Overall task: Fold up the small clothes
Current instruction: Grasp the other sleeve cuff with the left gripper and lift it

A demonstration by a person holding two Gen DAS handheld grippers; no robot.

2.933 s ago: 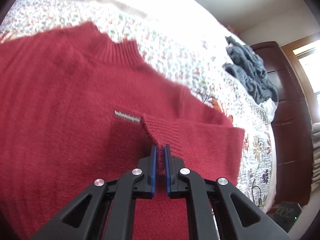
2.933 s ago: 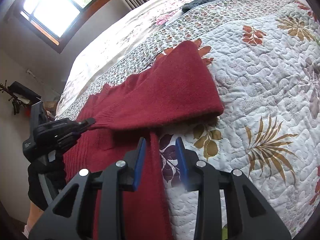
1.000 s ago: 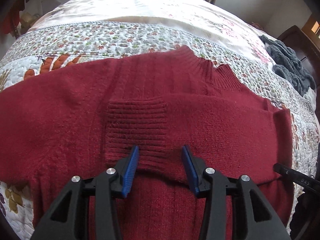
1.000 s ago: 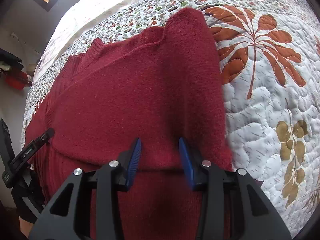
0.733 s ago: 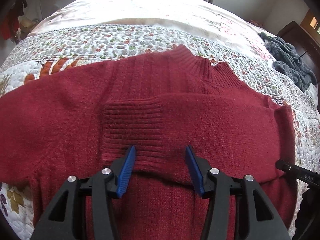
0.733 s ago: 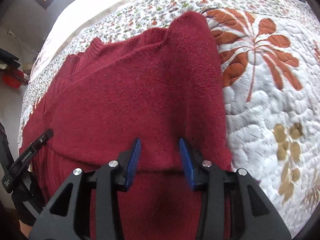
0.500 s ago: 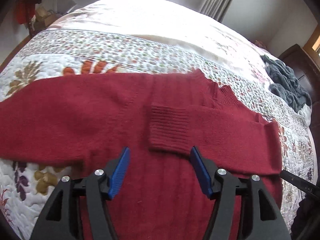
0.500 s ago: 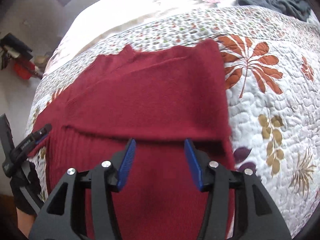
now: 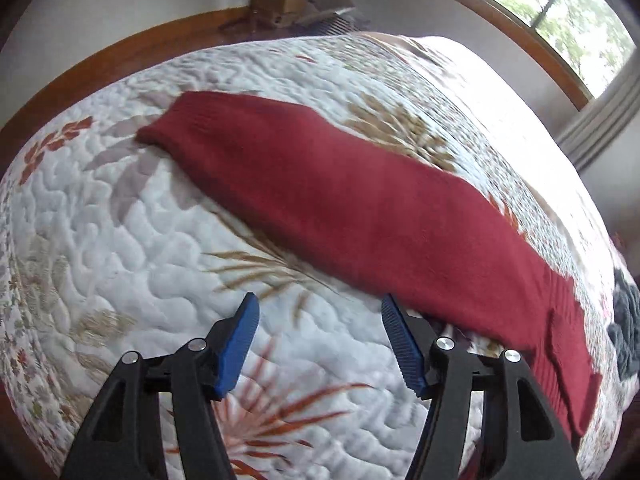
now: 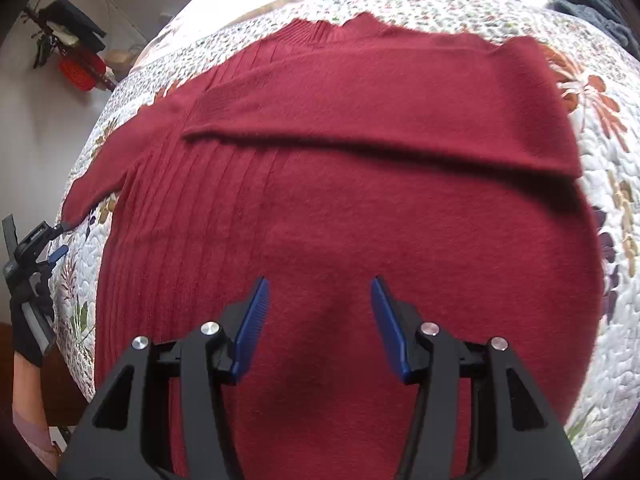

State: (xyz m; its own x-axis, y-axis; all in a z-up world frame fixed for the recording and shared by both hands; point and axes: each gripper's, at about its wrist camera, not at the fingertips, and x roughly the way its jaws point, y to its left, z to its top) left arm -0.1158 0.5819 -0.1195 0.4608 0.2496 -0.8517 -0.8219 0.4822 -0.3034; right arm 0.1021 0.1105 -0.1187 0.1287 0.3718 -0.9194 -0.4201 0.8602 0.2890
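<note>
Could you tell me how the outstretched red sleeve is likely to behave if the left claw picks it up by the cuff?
The sleeve is soft knit lying limp on the quilt, so it will probably droop and trail rather than hold shape. Its fuzzy surface should grip the ribbed pads of the open left claw well. Lifting it may tug the sweater body.

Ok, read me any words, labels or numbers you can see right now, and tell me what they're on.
Left claw, side of the black body, seen from the right wrist view: small pale lettering, too small and blurred to read.
Red sweater: no label or print showing.
Quilt: leaf patterns only, no text.
</note>
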